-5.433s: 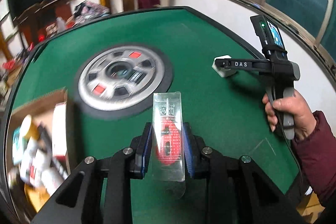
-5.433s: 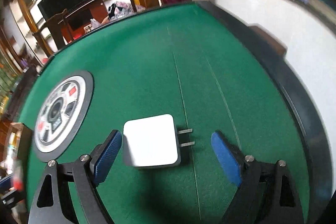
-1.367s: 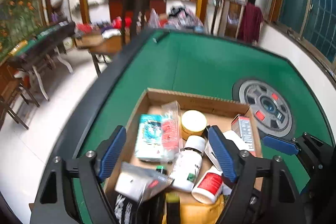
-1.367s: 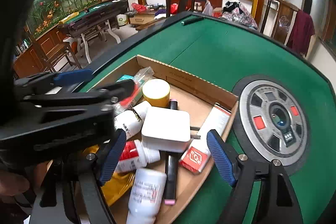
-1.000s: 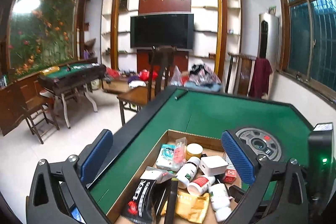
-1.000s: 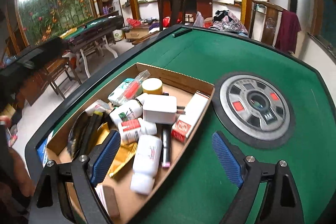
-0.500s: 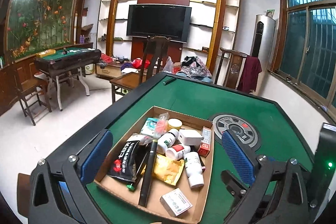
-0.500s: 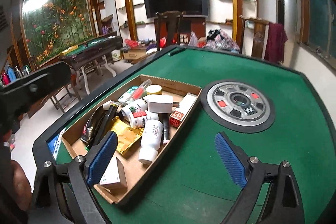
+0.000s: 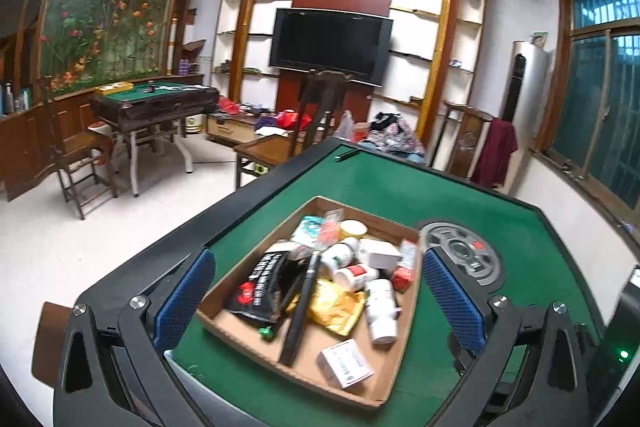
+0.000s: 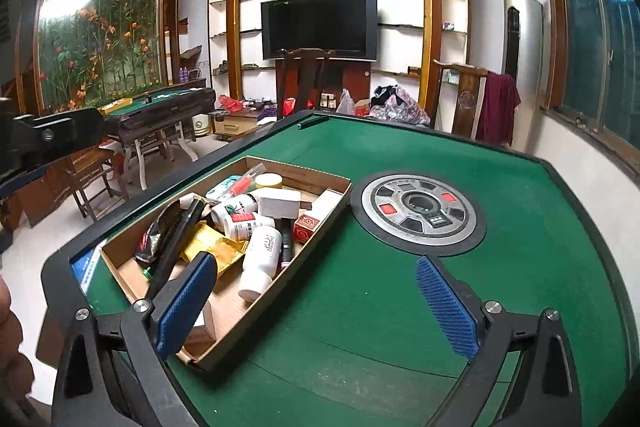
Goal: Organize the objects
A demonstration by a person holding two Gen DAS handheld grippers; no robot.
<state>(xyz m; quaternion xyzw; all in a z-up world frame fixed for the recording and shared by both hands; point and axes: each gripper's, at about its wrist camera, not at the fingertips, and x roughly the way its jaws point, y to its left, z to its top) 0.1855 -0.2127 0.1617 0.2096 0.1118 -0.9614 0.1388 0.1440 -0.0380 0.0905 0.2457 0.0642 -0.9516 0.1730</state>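
Note:
A shallow cardboard box (image 9: pixel 362 209) lies on the green table (image 9: pixel 384 183) and holds several items: white bottles, a white charger (image 9: pixel 378 253), a clear packet with a red item (image 9: pixel 329 227), a yellow pouch and a black bag. The box also shows in the right wrist view (image 10: pixel 288 173), with the charger (image 10: pixel 279 202) in it. My left gripper (image 9: pixel 316 301) is open and empty, raised above the box's near end. My right gripper (image 10: pixel 316 301) is open and empty, above the table just right of the box.
A round grey dial panel (image 10: pixel 420 211) is set in the table centre, right of the box. The table has a raised black rim (image 10: pixel 596 211). A wooden chair (image 10: pixel 306 79) stands at the far edge. The left gripper's body (image 10: pixel 48 137) shows at the left edge of the right wrist view.
Both grippers let go of their items into the box, the packet from the left and the charger from the right. Both have since pulled back and up, away from the box.

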